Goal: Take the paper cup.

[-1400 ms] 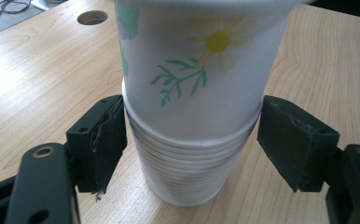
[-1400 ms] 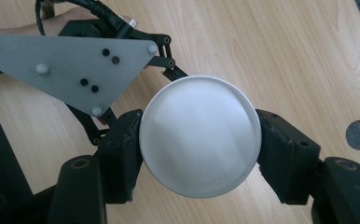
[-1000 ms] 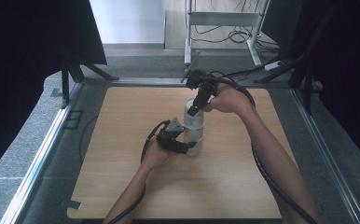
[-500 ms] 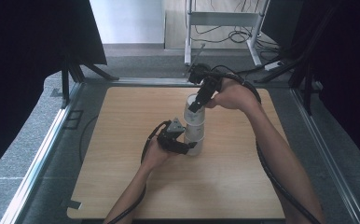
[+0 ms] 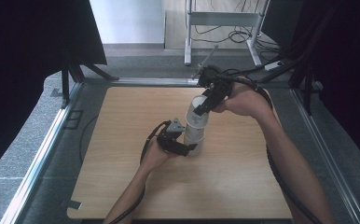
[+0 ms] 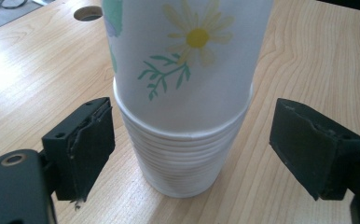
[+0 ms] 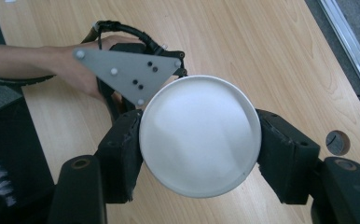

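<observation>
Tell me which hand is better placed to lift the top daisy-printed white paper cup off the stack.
Right. The right gripper is shut on the top daisy-printed white paper cup. The left gripper has just opened, its pads apart from the stack of white paper cups.

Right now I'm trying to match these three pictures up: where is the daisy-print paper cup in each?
High view: the daisy cup sits mid-table, top of the stack of cups, clamped by the right hand-held gripper.
Left gripper view: top centre, rising out of the stack.
Right gripper view: centre, seen from above as a white disc.
Shared landmark: the left hand-held gripper's grey plate.
</observation>
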Tool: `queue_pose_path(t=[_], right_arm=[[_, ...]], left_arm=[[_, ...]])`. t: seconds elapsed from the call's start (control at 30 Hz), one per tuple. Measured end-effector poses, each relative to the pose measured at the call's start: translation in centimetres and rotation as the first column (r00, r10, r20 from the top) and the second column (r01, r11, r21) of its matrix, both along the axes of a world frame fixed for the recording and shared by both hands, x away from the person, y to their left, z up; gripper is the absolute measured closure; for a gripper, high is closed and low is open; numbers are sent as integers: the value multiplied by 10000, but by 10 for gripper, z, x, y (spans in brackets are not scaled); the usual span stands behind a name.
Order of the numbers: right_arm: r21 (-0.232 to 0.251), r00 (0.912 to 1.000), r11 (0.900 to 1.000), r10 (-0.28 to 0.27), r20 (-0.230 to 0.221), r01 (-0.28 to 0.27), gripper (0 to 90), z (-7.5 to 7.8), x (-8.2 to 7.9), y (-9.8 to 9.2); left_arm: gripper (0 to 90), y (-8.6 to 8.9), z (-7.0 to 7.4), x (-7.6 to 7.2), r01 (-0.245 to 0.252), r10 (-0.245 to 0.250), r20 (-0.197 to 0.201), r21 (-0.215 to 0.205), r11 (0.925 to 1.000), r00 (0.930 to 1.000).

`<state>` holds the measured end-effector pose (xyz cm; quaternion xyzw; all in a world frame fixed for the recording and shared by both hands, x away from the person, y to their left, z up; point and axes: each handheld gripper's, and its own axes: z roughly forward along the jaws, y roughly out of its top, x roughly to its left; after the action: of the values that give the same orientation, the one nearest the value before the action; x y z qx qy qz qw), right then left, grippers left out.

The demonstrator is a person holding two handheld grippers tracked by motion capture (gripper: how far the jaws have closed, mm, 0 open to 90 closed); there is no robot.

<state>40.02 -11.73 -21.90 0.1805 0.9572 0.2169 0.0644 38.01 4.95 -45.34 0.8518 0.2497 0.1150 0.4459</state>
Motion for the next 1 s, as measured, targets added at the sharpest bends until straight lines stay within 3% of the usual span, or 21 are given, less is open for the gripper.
queue_pose_path(t=[0.53, 1.0], right_arm=[[559, 9986, 9976, 375, 376, -396, 359, -2, -29, -24], [940, 9961, 9924, 759, 458, -799, 359, -22, -47, -39]], left_arm=[[44, 10, 2, -15, -4, 8, -206, 191, 9998, 9998], [39, 17, 3, -32, 264, -253, -345, 303, 9992, 9991]])
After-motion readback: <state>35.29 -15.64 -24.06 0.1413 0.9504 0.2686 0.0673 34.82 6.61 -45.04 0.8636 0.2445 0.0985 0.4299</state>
